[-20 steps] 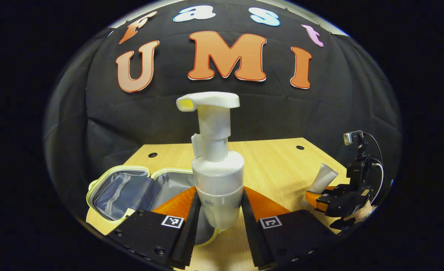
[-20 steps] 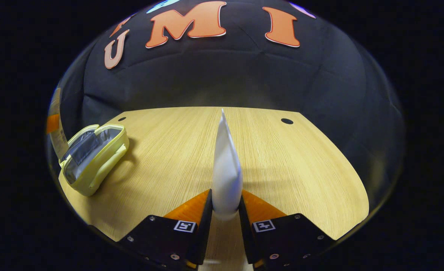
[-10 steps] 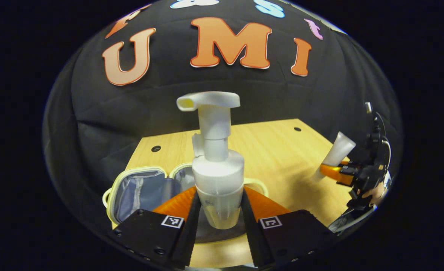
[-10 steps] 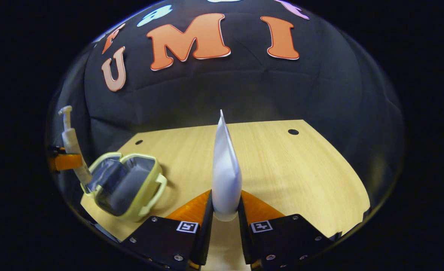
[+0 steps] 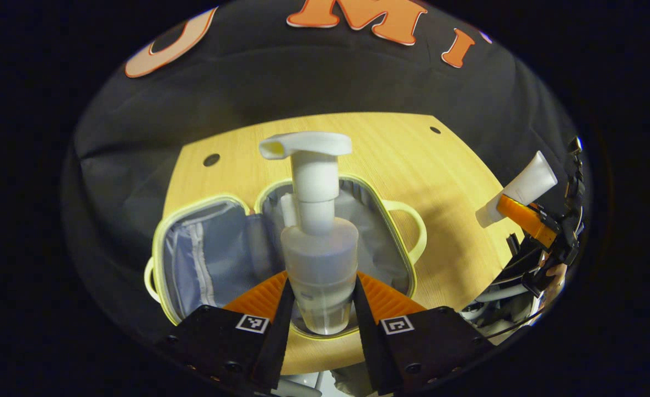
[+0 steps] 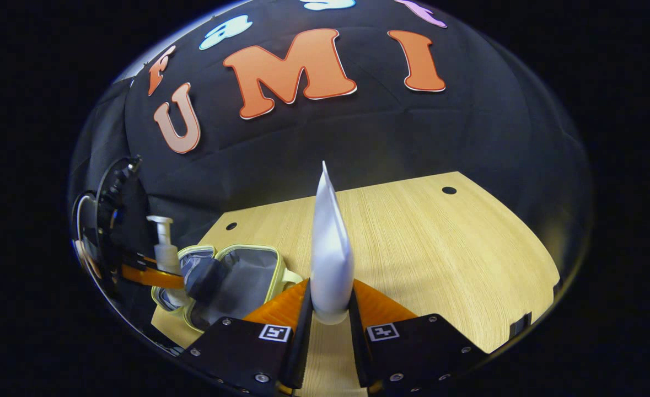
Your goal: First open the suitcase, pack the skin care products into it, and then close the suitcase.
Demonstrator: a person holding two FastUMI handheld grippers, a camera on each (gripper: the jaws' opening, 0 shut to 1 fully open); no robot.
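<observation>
A white pump bottle (image 5: 316, 242) stands upright between the fingers of my left gripper (image 5: 319, 309), which is shut on its lower body. Below it lies the small pale-yellow suitcase (image 5: 407, 253), open flat with its grey lining showing. In the right gripper view the same suitcase (image 6: 278, 267) lies at the lower left, with the pump bottle (image 6: 166, 253) held above it. My right gripper (image 6: 329, 325) is shut on a white tube (image 6: 329, 259) that points up, crimped end on top. That tube (image 5: 520, 187) also appears at the far right of the left gripper view.
The wooden table (image 6: 440, 248) has small round holes near its far edge (image 6: 449, 190). Black cloth walls stand behind it. A hand (image 5: 553, 275) holds the right gripper at the table's right edge.
My left gripper has carried the pump bottle over the open suitcase and tilted to look down on it. My right gripper with the tube has moved closer to the suitcase.
</observation>
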